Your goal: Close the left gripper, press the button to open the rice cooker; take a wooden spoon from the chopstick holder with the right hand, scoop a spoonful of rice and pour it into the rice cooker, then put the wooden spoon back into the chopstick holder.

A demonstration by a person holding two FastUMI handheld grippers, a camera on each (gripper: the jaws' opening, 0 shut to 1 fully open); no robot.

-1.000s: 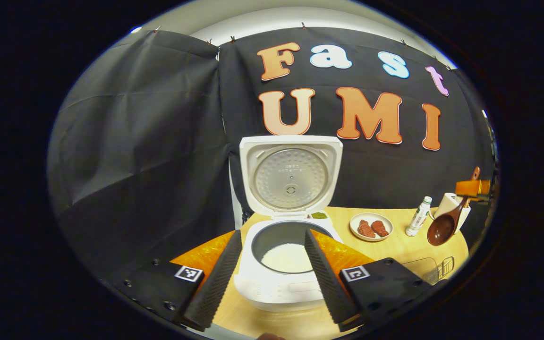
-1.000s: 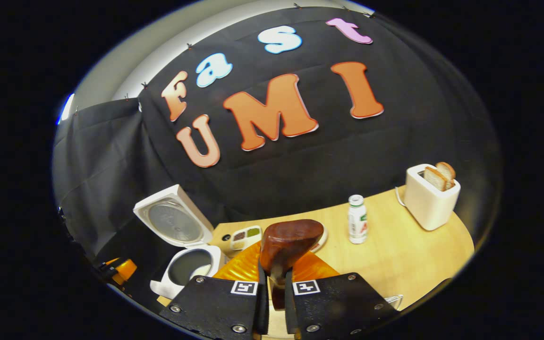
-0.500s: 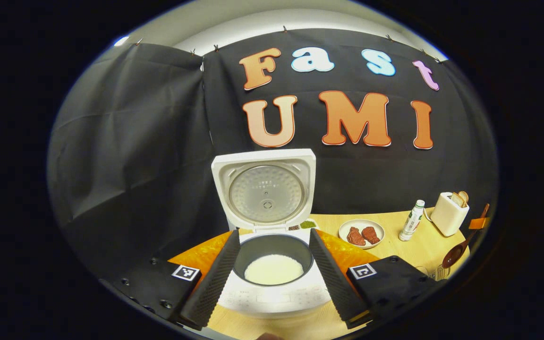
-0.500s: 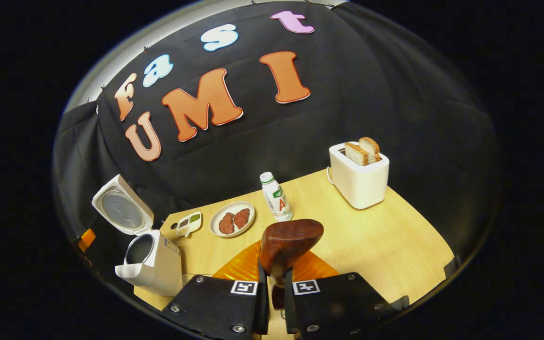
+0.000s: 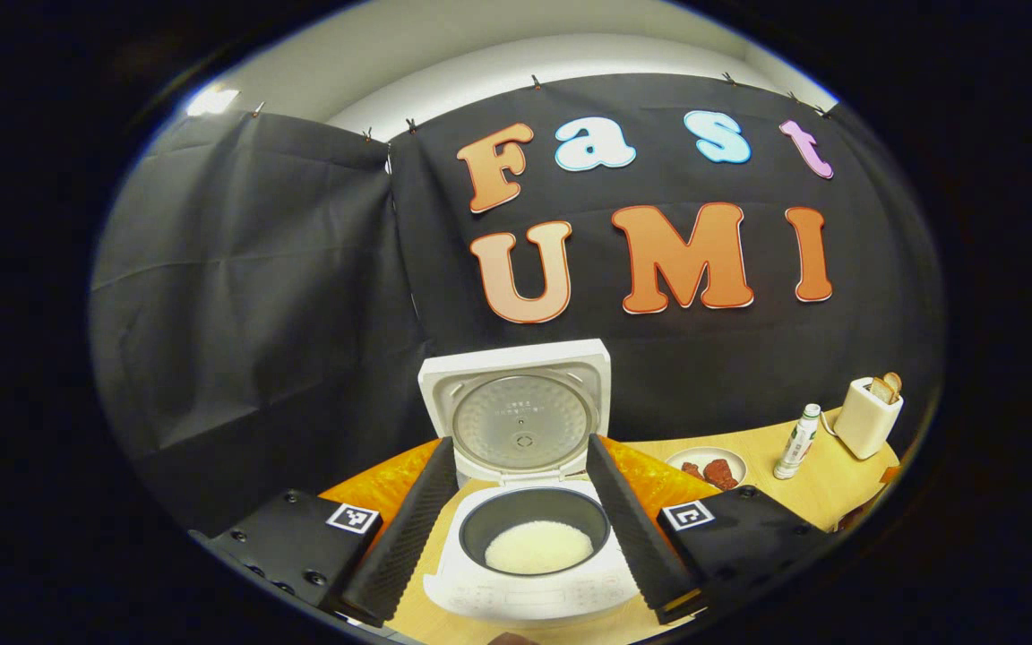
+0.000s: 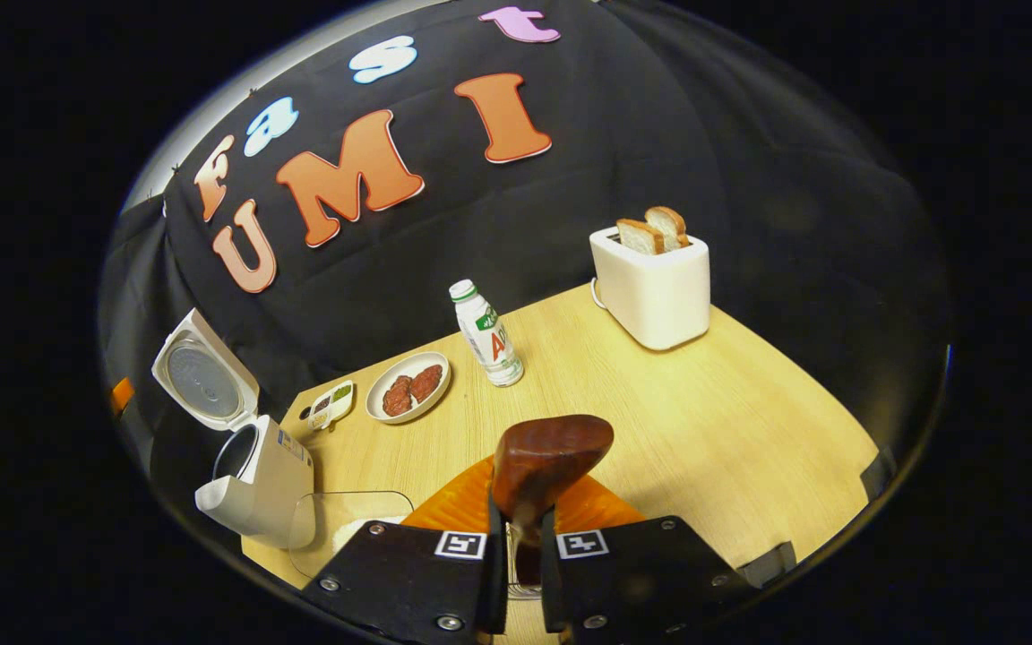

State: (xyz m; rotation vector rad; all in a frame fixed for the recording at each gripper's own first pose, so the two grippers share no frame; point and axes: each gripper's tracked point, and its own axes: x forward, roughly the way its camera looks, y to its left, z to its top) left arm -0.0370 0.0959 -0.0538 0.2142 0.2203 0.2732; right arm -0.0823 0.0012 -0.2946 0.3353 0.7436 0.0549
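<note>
Lid's up on the rice cooker (image 5: pixel 534 555) at the table's left edge, rice already in the pot | left gripper (image 5: pixel 523 528) spread wide, empty | right gripper (image 6: pixel 516 555) clamped on wooden spoon (image 6: pixel 547 461) above the front edge | return to holder left.

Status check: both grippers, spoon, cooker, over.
Left gripper open, facing open rice cooker, rice in pot. Right gripper shut on wooden spoon, above table. Nothing blocking the cooker.
</note>
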